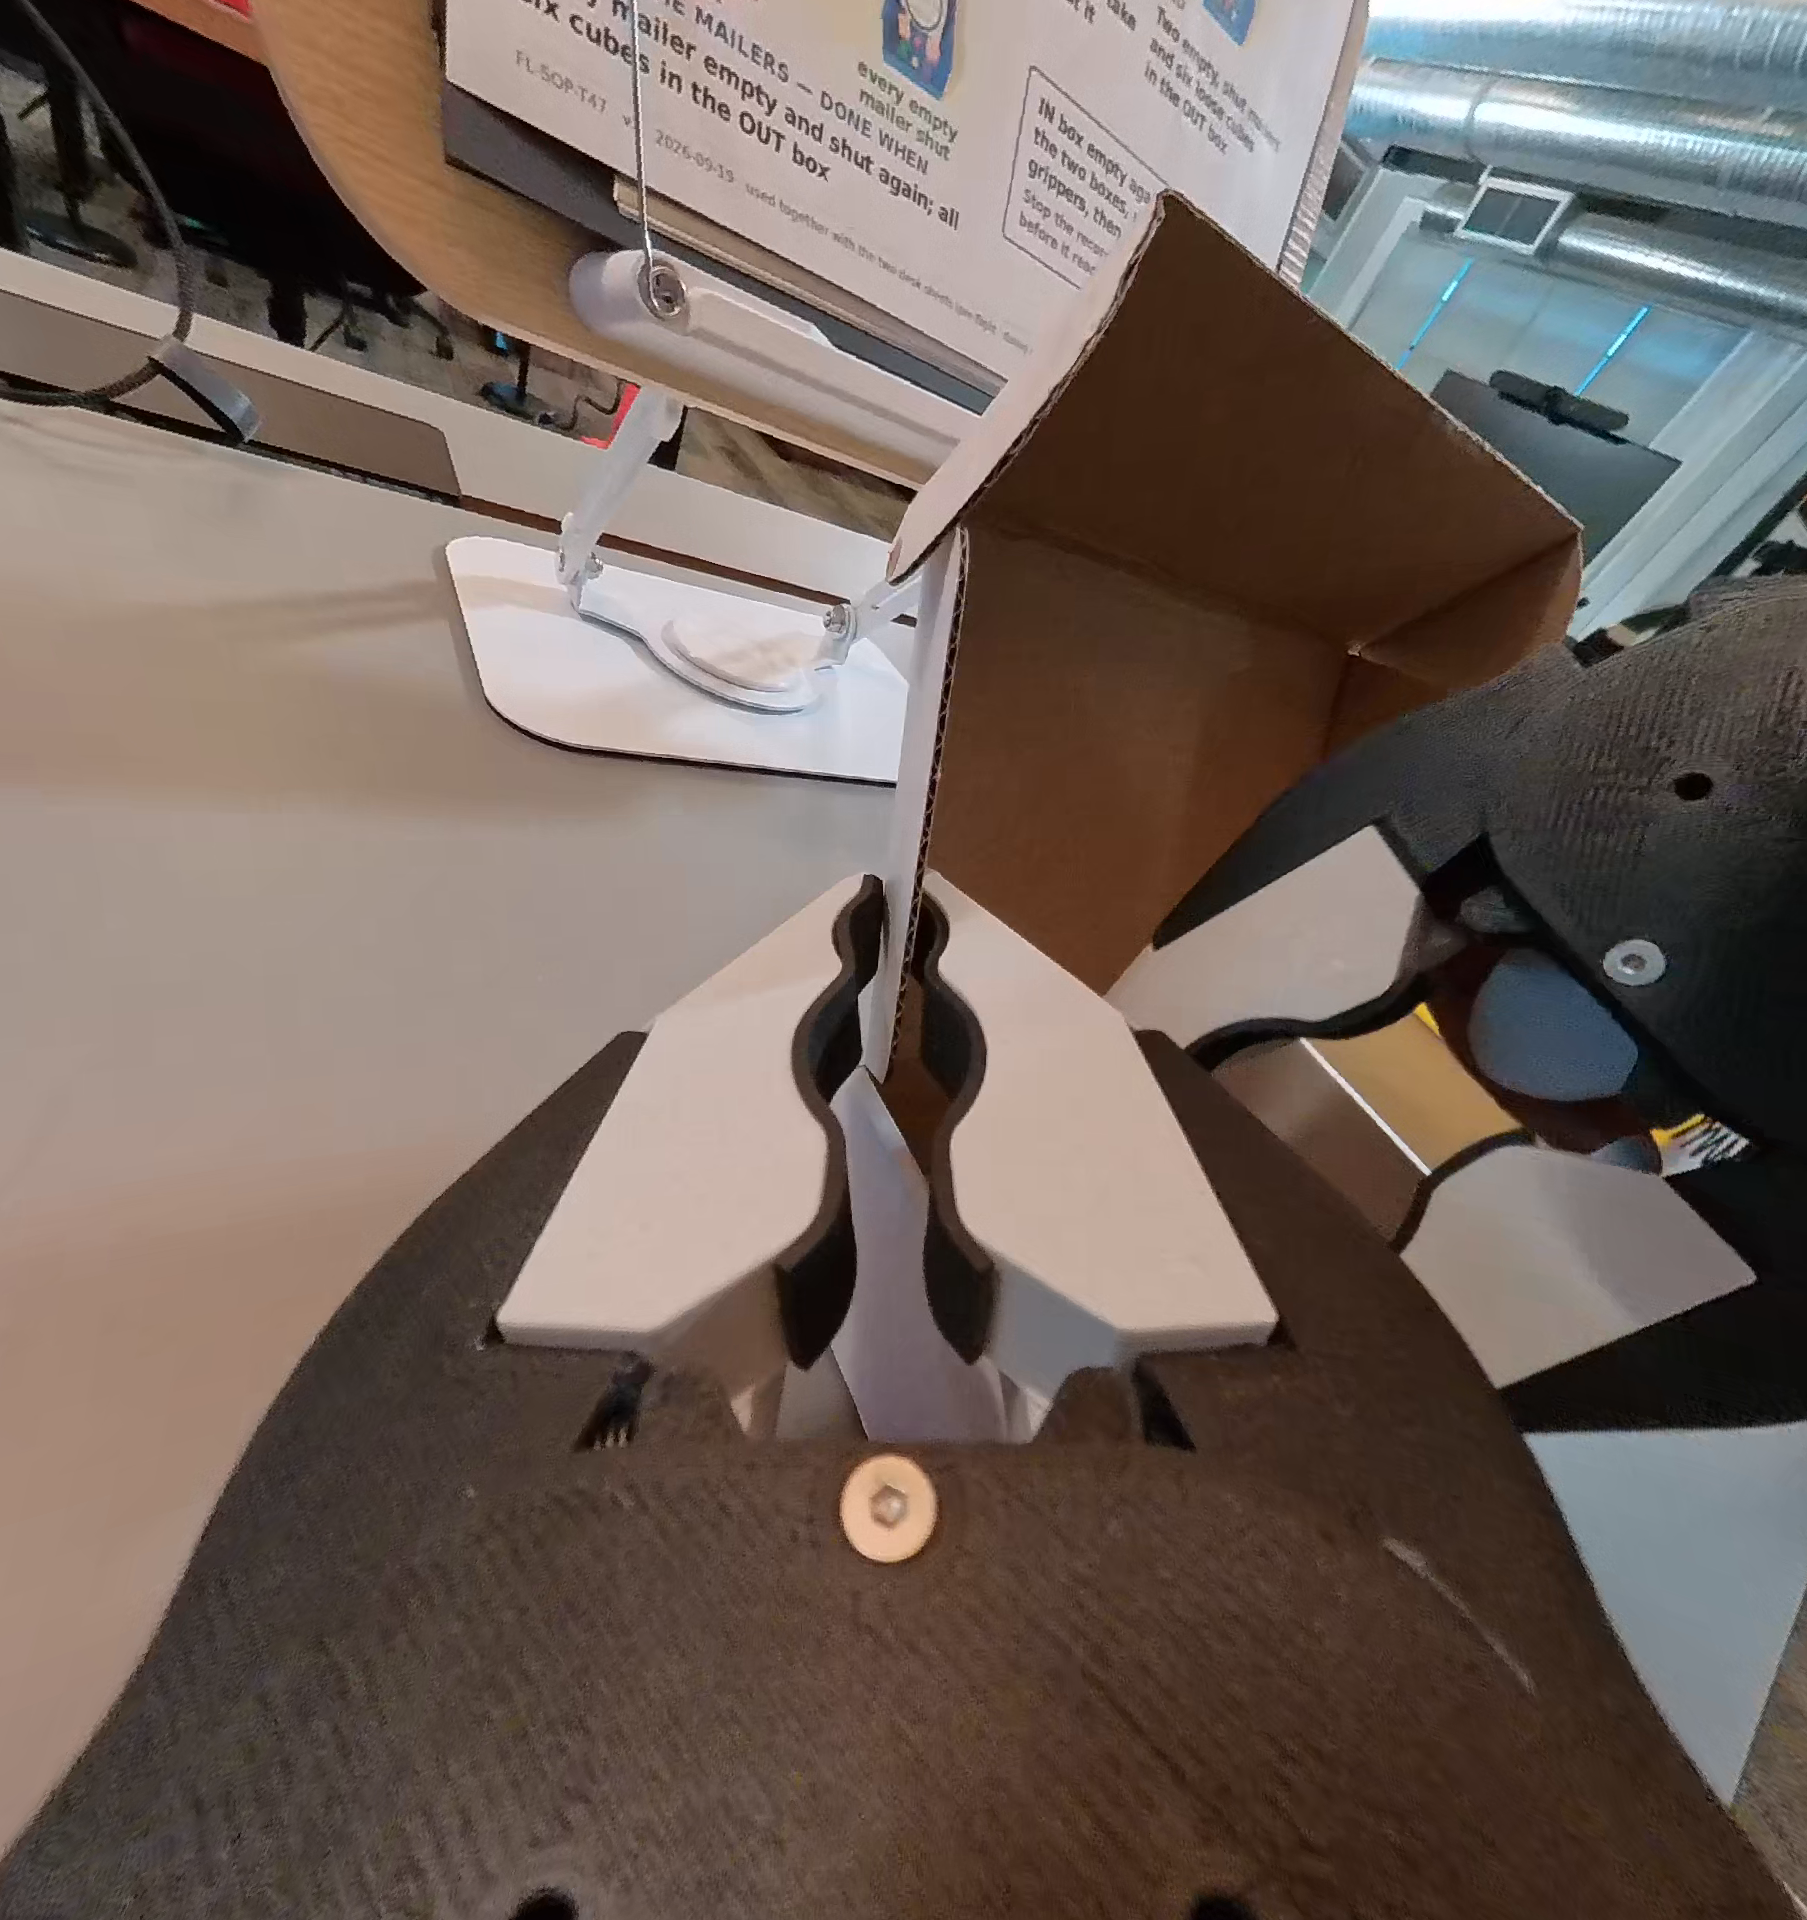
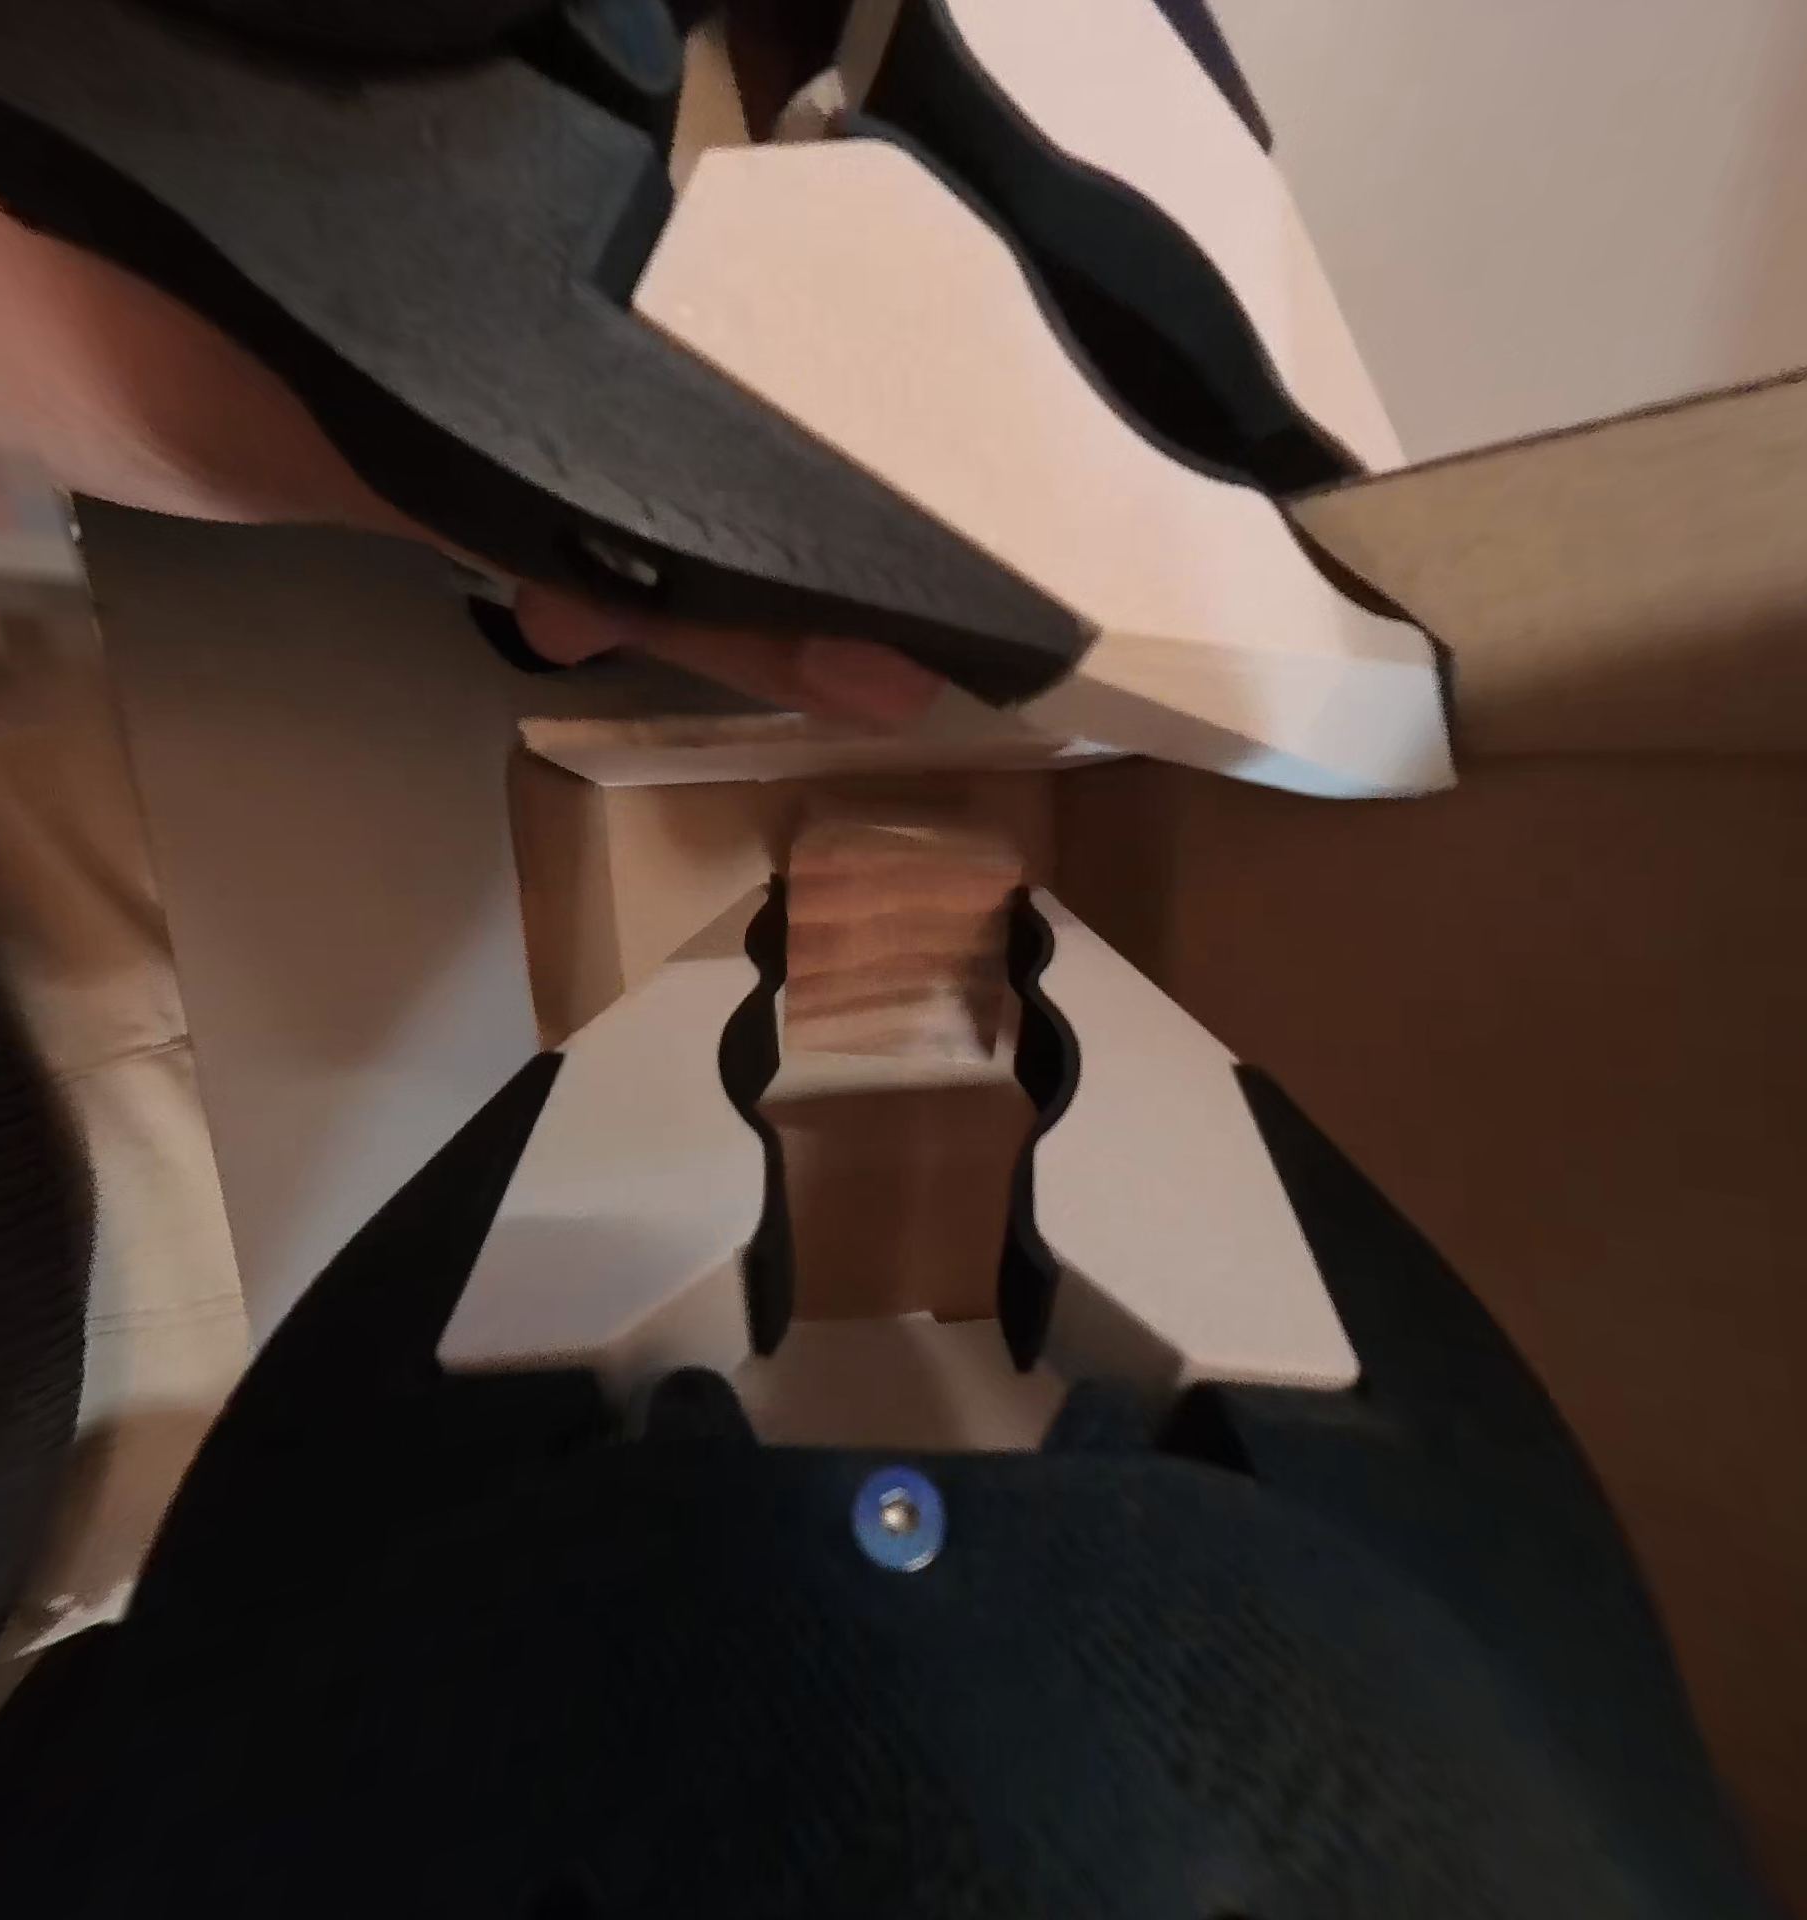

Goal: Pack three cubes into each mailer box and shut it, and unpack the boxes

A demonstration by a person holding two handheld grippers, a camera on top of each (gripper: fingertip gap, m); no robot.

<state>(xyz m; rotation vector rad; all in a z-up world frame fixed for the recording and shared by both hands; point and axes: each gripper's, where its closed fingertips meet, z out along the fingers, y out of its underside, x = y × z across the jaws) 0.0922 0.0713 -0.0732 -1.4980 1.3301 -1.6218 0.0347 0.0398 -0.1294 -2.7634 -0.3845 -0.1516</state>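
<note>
The left gripper [image 1: 904, 956] pinched the corrugated flap [image 1: 1190, 436] of the brown mailer [image 2: 1450, 987]; the right gripper [image 2: 894, 935], inside it, clamped a grainy wooden cube [image 2: 894, 935]; a printed sheet [image 1: 878, 135] stood behind

The mailer box [image 1: 1242, 665], white outside and brown corrugated inside, stands open with its lid raised nearly upright toward twelve o'clock, one white flap edge [image 1: 914, 831] running down from it, while a wooden cube [image 2: 894, 961] with visible grain sits inside, against the box's brown inner wall.
</note>
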